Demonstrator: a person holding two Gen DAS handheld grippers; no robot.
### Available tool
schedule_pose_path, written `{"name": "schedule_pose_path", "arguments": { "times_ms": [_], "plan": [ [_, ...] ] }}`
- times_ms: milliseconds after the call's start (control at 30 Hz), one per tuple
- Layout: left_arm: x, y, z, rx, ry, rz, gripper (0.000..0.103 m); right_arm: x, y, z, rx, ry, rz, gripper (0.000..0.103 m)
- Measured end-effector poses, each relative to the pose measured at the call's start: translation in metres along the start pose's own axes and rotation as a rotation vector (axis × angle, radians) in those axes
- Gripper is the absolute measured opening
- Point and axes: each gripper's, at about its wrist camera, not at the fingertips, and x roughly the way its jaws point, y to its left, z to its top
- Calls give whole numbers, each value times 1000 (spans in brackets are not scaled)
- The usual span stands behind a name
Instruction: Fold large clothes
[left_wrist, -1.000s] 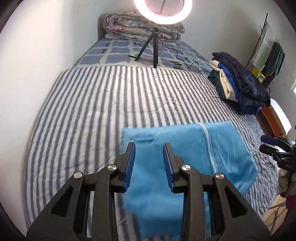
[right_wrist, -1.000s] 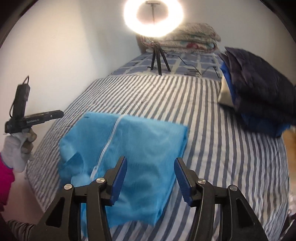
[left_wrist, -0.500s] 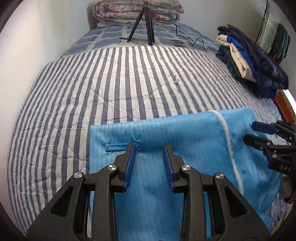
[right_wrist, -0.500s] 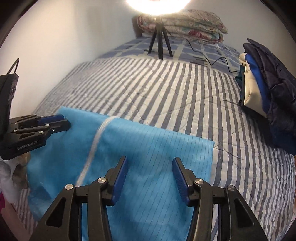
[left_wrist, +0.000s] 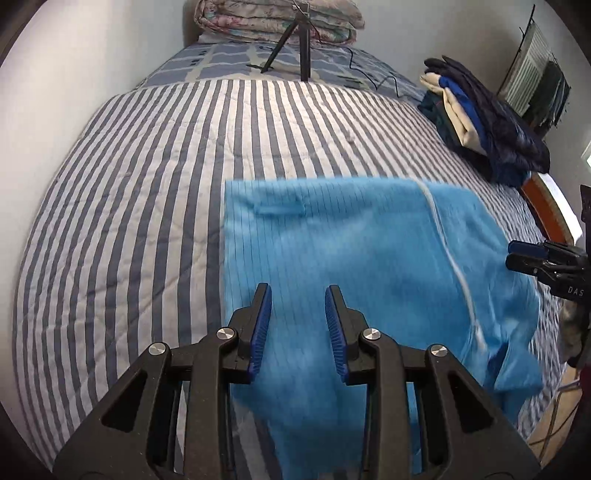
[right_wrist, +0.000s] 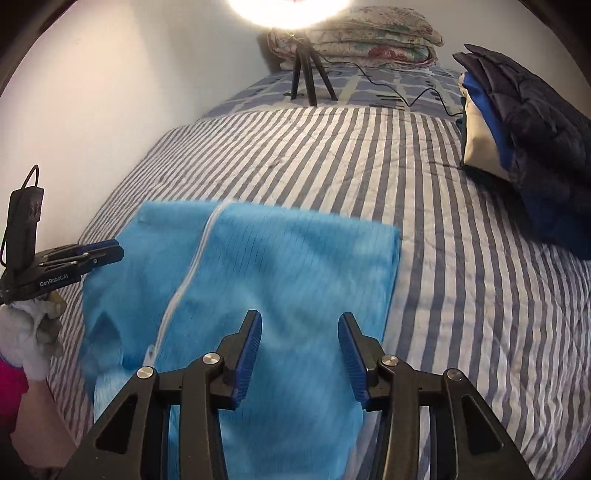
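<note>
A bright blue garment (left_wrist: 351, 236) with a white zipper (left_wrist: 447, 251) lies flat on the striped bed (left_wrist: 147, 184), its near part hanging over the bed's front edge. My left gripper (left_wrist: 297, 291) hovers over its left half, jaws apart, nothing pinched. My right gripper (right_wrist: 299, 317) hangs above the right half of the garment (right_wrist: 288, 258), right of the zipper (right_wrist: 188, 284); its jaws are closing and the pads press on no cloth. Each wrist view shows the other gripper at the garment's side edge: right gripper (left_wrist: 532, 254), left gripper (right_wrist: 99, 251).
A stack of folded dark, blue and cream clothes (right_wrist: 524, 147) lies at the bed's right side. A ring light on a tripod (right_wrist: 306, 74) with a cable stands near the head, before a folded floral quilt (right_wrist: 369, 33). A wall runs along the left. A gloved hand (right_wrist: 29, 332) holds the left gripper.
Both grippers have sunk and tilted down toward the garment, which now fills more of each view. The right jaws have narrowed. The left jaws keep the same gap.
</note>
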Motion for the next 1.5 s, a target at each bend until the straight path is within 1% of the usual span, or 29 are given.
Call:
{"name": "schedule_pose_path", "arguments": {
  "times_ms": [67, 133, 200, 300, 367, 433, 500, 533, 567, 600, 633, 700, 767, 833, 900, 1000, 1033, 1067, 1100, 1167, 1200, 1233, 1367, 1433, 1500],
  "plan": [
    [-1, 2, -12, 5, 8, 4, 30, 2, 3, -17, -12, 20, -1, 45],
    [-1, 4, -24, 8, 2, 25, 30, 5, 4, -34, -15, 35, -1, 45],
    [2, 7, -37, 5, 11, 20, 30, 6, 3, -53, -26, 41, -4, 45],
    [-4, 6, -55, 45, -5, 32, 30, 0, 0, -71, -28, 34, -2, 45],
    [-10, 5, -61, 64, 3, 37, 30, -6, -5, -74, -26, 48, 8, 45],
    [-20, 12, -60, 38, 12, 16, 30, -18, -13, -75, -9, 44, 25, 45],
    [-33, 26, -56, -39, 8, -31, 31, -30, -22, -75, 29, 25, 48, 48],
    [-38, 35, -53, -88, 8, -69, 34, -34, -25, -75, 42, 9, 50, 59],
    [-40, 42, -51, -121, 9, -100, 49, -39, -30, -74, 54, -18, 44, 74],
    [-43, 50, -48, -168, 13, -137, 66, -43, -34, -72, 63, -51, 35, 79],
    [-44, 58, -45, -217, 13, -170, 69, -46, -36, -72, 71, -72, 31, 84],
    [-43, 71, -41, -294, 28, -228, 70, -47, -45, -67, 100, -89, 49, 84],
    [-36, 84, -39, -381, 54, -292, 70, -41, -56, -63, 152, -72, 98, 84],
    [-24, 93, -38, -441, 97, -370, 69, -34, -64, -60, 189, -56, 134, 85],
    [-14, 96, -38, -463, 124, -401, 69, -23, -69, -57, 213, -33, 173, 85],
    [0, 105, -40, -520, 149, -454, 69, -12, -80, -57, 251, -5, 232, 85],
    [4, 110, -40, -545, 155, -474, 69, -8, -85, -57, 273, 7, 250, 83],
    [10, 109, -38, -557, 159, -484, 66, -4, -90, -58, 293, 19, 278, 80],
    [13, 111, -37, -557, 164, -491, 62, 1, -95, -58, 313, 36, 317, 79],
    [16, 112, -36, -537, 166, -495, 58, 5, -101, -58, 337, 54, 388, 73],
    [17, 112, -35, -528, 169, -503, 58, 6, -104, -58, 344, 56, 414, 72],
    [18, 112, -34, -516, 172, -513, 58, 7, -105, -59, 349, 58, 433, 68],
    [28, 106, -26, -494, 182, -532, 50, 21, -111, -57, 396, 57, 538, 59],
    [34, 103, -22, -496, 184, -547, 48, 34, -108, -53, 420, 58, 595, 57],
    [41, 96, -17, -491, 183, -551, 46, 40, -100, -49, 415, 50, 614, 57]
  ]
}}
